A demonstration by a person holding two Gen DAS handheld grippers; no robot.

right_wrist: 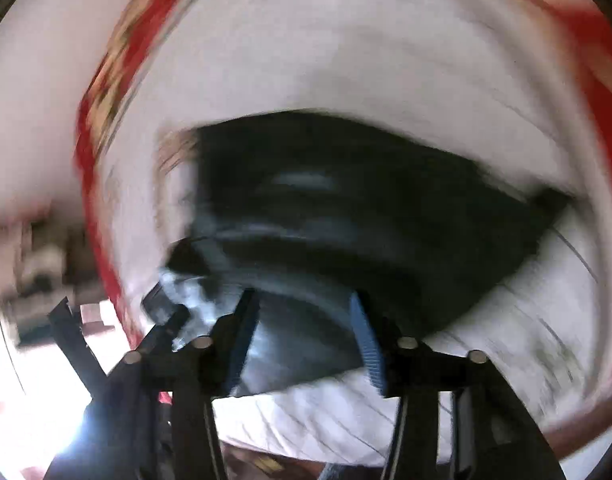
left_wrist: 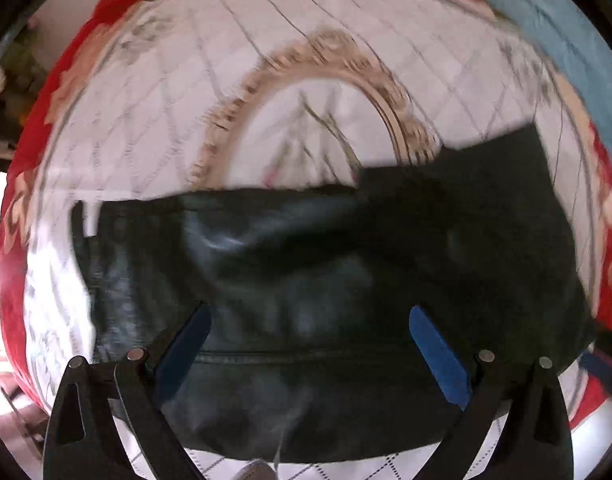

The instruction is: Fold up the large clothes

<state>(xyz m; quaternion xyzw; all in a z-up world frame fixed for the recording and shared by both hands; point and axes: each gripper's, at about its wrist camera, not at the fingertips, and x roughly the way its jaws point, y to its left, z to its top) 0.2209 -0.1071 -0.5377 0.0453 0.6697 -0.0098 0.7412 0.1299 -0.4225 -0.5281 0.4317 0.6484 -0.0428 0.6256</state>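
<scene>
While both views blur, black garment lies flat on the quilted bed.
Left hand-held gripper: jaws spread, empty, over near hem; garment runs left-right, ahead of fingers. Right hand-held gripper: jaws spread, nothing pinched, over near edge; whether it touches, cannot tell. Judgement: both about equally near.

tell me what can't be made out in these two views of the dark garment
- Left wrist view: dark garment smeared by motion blur; its type and seams unreadable; near edge hidden behind left hand-held gripper.
- Right wrist view: heavier blur; bedspread pattern lost; garment's lower edge hidden by right hand-held gripper.
- Neither view shows the garment whole.
</scene>
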